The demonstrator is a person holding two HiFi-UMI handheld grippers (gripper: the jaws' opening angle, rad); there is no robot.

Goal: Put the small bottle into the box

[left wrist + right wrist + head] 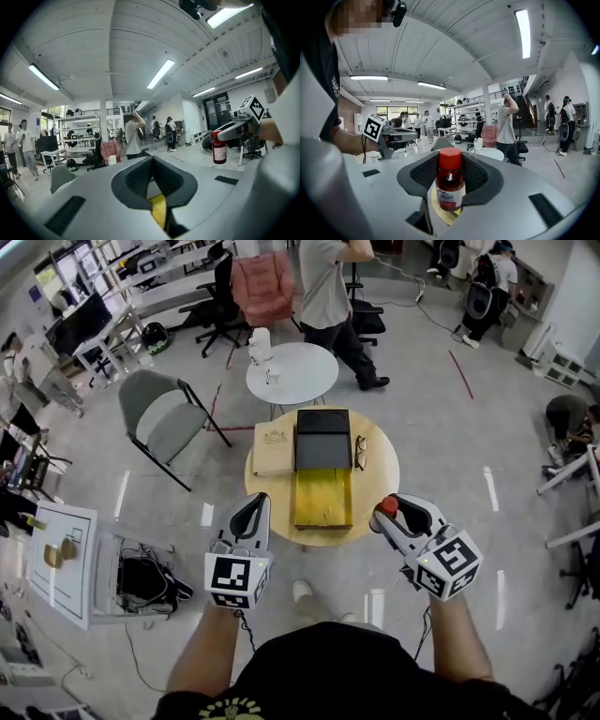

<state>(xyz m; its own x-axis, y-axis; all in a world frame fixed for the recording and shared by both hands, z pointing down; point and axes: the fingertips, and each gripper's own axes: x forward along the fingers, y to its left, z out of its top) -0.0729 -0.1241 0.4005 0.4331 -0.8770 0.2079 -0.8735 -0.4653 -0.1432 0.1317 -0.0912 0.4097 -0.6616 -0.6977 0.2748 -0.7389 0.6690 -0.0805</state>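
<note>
Right tool (pixel 449 164) grips the one small bottle (pixel 450 183); left tool (pixel 151 161) is closed, empty.

Grey floor (pixel 450 427), white round table (pixel 292 371), grey folding chair (pixel 159 418), ceiling strip lights (pixel 160 73).

A big open-plan office that doubles as a lab is spreading out past the jaws of the left gripper (pixel 152 158) and the right gripper (pixel 450 159). Long strip lights (pixel 161 73) are glowing on a ribbed white ceiling above the jaws. Ahead of them, metal shelves (pixel 77 127), desks with monitors (pixel 86 320) and wheeled office chairs (pixel 217 298) are lining a bare grey floor (pixel 450 456). Several people (pixel 417 125) are standing about beyond the jaws. To the right of the right jaws, a staircase (pixel 533 110) is rising towards a railed upper level.
</note>
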